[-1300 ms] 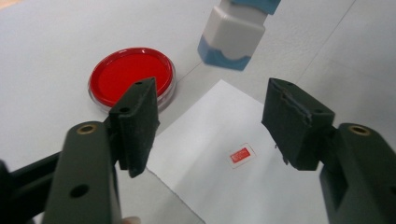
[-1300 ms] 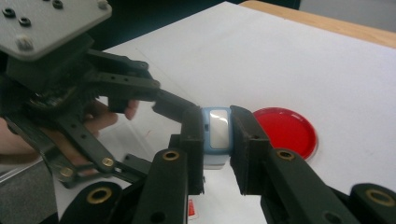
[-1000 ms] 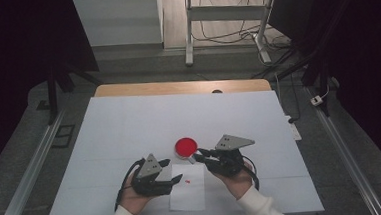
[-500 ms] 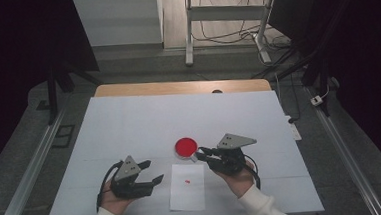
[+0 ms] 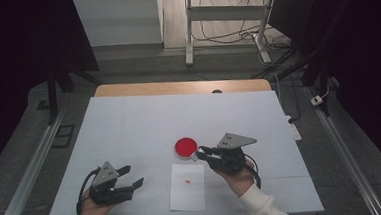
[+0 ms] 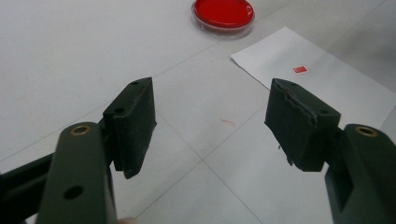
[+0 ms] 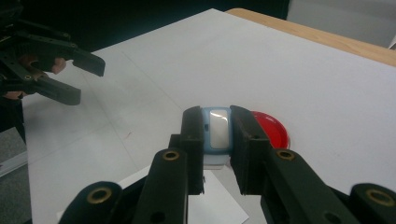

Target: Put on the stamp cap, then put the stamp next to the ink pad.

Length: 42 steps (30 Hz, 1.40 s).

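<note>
Holding the small pale-blue plastic tool steady in the right gripper matters; jaws clamp it, left gripper gapes empty.

No legible text, label, brand or number anywhere; the paper sheet bears just a small blank red mark.

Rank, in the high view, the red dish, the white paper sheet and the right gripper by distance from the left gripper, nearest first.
1. White paper sheet: just to the right of the left gripper, near the table's front edge.
2. Red dish: farther right and deeper on the table, beyond the sheet's far edge.
3. Right gripper: on the far side of the sheet, its tips beside the dish.
</note>
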Available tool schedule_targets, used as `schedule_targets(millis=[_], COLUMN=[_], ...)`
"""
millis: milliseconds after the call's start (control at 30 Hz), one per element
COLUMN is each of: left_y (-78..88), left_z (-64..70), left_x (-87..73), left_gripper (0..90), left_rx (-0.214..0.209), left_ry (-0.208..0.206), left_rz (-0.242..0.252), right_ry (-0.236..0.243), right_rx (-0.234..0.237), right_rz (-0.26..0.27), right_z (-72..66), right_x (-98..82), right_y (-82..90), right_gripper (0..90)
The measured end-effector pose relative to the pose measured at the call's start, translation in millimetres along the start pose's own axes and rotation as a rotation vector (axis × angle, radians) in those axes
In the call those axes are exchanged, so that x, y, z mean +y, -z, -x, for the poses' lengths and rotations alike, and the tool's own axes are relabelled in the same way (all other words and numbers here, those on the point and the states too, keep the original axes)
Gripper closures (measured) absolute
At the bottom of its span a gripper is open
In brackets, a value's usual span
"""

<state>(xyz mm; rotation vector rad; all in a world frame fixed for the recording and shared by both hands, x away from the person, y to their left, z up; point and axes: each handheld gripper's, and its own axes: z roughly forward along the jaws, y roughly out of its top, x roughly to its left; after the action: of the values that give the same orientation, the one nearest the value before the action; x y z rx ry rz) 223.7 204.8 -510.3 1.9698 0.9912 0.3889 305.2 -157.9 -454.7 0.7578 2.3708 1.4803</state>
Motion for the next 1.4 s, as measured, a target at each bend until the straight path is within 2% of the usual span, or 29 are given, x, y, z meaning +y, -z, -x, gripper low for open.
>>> schedule_targets(millis=[600, 1033, 1400], left_y=[-3.7, -6.2, -7.0], left_z=[0.0, 0.2, 1.4], left_x=[-0.5, -1.8, -2.2], left_gripper=[32.9, 32.9, 32.5], left_rx=[-0.001, 0.001, 0.005], left_ry=[-0.001, -0.003, -0.005], left_rz=[-0.014, -0.029, -0.037], right_ry=[0.004, 0.002, 0.014], right_rx=[-0.033, -0.070, -0.108], right_rz=[0.002, -0.013, -0.050], right_z=[10.1, 24.7, 39.5], right_x=[3.5, 10.8, 15.8], right_y=[-2.9, -19.0, -33.5], right_gripper=[75.0, 75.0, 75.0])
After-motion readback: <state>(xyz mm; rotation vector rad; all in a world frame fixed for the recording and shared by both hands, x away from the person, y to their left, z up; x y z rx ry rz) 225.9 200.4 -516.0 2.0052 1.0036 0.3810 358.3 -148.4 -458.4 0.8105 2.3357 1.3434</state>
